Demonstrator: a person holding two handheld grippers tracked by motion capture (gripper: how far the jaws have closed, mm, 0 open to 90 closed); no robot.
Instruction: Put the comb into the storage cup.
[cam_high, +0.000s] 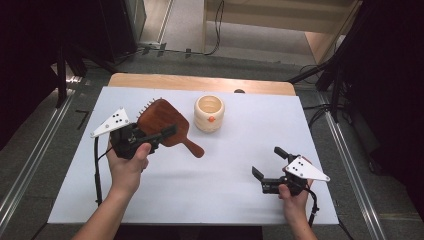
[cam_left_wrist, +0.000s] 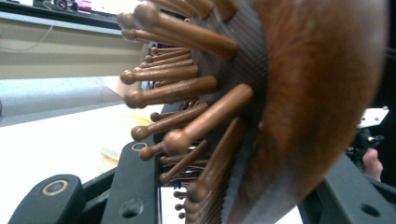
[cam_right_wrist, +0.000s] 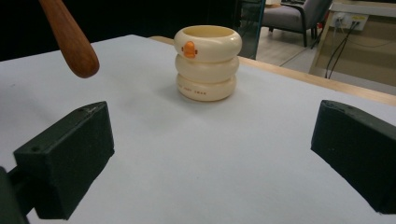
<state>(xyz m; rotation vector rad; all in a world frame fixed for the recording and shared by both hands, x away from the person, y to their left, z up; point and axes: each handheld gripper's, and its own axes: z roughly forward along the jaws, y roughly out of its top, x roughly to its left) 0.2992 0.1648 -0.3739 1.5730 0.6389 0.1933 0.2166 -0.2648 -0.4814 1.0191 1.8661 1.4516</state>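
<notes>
The cup (cam_high: 209, 113) stands ahead of the right gripper (cam_high: 267, 169) and right of the left gripper (cam_high: 159, 137), which clamps the hairbrush (cam_high: 162, 120).

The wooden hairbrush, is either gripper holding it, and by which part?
The left gripper holds the hairbrush by its paddle head, fingers clamped across the bristle side and back. The right gripper is open, holding nothing.

Cream holder (cam_high: 209, 113) on white table (cam_high: 200, 185)
</notes>
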